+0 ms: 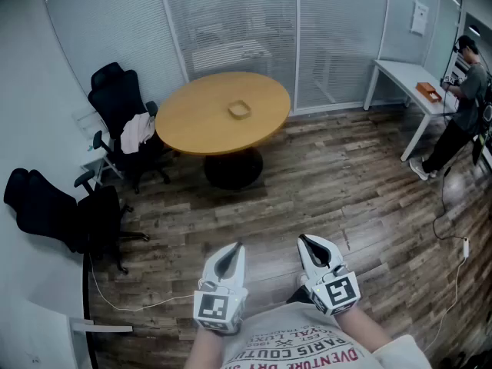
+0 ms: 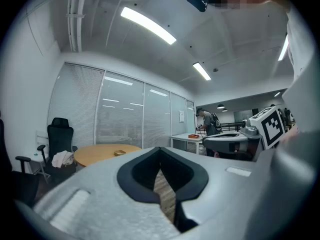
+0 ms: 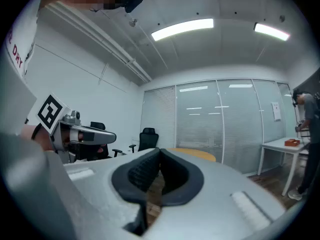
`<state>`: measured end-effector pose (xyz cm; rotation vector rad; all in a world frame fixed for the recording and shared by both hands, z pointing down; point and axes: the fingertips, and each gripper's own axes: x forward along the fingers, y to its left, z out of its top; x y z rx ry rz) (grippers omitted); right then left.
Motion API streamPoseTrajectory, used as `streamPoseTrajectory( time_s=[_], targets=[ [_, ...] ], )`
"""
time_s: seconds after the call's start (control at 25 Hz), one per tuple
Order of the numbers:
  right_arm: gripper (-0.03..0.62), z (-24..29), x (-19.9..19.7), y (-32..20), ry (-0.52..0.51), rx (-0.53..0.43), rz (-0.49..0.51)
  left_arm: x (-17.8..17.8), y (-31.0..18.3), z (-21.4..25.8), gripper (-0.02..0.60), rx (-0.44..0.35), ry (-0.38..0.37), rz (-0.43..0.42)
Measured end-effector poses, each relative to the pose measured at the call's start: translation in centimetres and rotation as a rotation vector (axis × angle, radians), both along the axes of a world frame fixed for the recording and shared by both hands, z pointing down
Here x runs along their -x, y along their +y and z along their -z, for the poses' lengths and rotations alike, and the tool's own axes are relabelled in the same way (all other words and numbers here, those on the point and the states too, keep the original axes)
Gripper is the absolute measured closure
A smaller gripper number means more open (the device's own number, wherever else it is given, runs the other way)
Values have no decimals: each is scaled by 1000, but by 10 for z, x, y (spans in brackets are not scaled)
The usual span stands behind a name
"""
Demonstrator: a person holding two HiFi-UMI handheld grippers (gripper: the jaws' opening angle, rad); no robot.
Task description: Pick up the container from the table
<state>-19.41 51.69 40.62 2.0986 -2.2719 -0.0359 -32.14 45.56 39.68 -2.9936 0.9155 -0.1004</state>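
A small tan container sits near the middle of a round wooden table across the room; in the left gripper view the container is a small shape on the table. My left gripper and right gripper are held close to my body, far from the table, side by side over the floor. Both point level toward the table, jaws together with nothing between them. The left gripper and right gripper show their tips meeting.
Two black office chairs stand left of the table, one with cloth draped on it. A person stands at a white desk at the far right. A cable trails on the wood floor. Glass walls with blinds lie behind the table.
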Motion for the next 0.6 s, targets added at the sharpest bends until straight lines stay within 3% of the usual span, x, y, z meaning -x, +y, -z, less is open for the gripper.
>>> streamPoseTrajectory(
  time_s=[0.6],
  targets=[
    [591, -13, -38, -6, -62, 11, 14, -38, -4, -13, 575, 27, -20, 25]
  ],
)
